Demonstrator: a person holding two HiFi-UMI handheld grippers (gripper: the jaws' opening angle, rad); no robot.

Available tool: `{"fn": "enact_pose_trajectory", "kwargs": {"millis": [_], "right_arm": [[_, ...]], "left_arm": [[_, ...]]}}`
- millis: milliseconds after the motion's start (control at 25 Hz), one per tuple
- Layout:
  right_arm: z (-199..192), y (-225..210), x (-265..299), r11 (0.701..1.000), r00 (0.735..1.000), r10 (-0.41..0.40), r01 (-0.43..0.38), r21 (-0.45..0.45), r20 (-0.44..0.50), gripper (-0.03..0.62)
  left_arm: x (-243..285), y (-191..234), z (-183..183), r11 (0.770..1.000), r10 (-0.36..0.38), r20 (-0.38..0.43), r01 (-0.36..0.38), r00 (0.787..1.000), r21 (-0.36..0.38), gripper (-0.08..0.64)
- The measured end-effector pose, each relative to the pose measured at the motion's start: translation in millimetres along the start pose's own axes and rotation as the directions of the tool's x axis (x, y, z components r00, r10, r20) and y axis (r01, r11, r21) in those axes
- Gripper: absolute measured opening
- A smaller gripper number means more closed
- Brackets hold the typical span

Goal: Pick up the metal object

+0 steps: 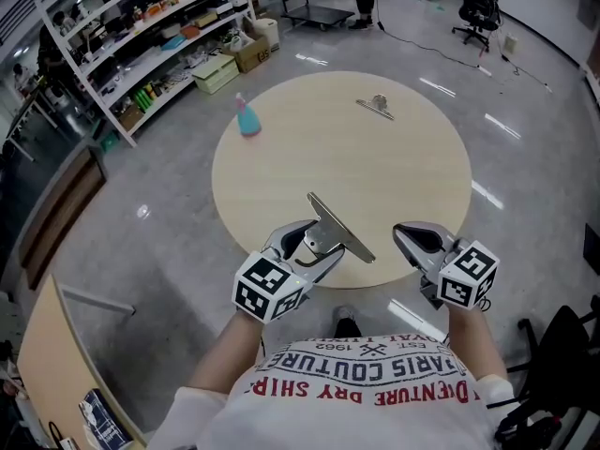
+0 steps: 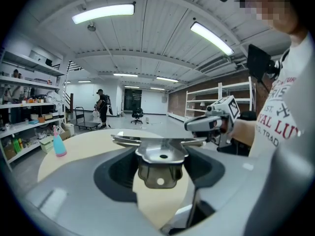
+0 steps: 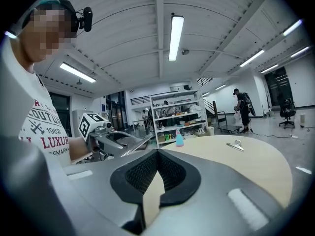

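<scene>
My left gripper [image 1: 314,243] is shut on a large shiny metal clip [image 1: 338,227], holding it by its handle over the near edge of the round table [image 1: 375,172]. In the left gripper view the clip [image 2: 160,155] sits between the jaws with its long bar lying crosswise. My right gripper [image 1: 420,242] hovers at the table's near right edge, shut with nothing in it; its jaws [image 3: 157,154] meet at the tips. A smaller metal clip [image 1: 377,107] lies on the far side of the table.
A blue spray bottle [image 1: 247,117] stands at the table's far left. White shelving [image 1: 141,36] full of goods lines the back left, with boxes [image 1: 217,71] on the floor beside it. A cart [image 1: 314,12] and an office chair [image 1: 478,12] stand far off.
</scene>
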State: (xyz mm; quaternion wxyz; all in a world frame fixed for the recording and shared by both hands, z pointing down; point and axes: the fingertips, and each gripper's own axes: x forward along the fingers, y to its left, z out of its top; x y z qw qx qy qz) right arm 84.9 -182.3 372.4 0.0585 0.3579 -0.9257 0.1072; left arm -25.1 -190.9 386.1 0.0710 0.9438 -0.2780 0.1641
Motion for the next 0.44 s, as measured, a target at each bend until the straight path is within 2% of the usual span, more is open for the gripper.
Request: {"fn": "enact_pose_trajectory", "kwargs": {"millis": [440], "right_arm": [[3.3, 0.6, -0.4, 1.0, 1.0, 0.017, -0.017, -0.009, -0.014, 0.0]], "left_arm": [[4.8, -0.8, 6.7, 1.0, -0.012, -0.001, 0.012, 1.0, 0.016, 0.285]]}}
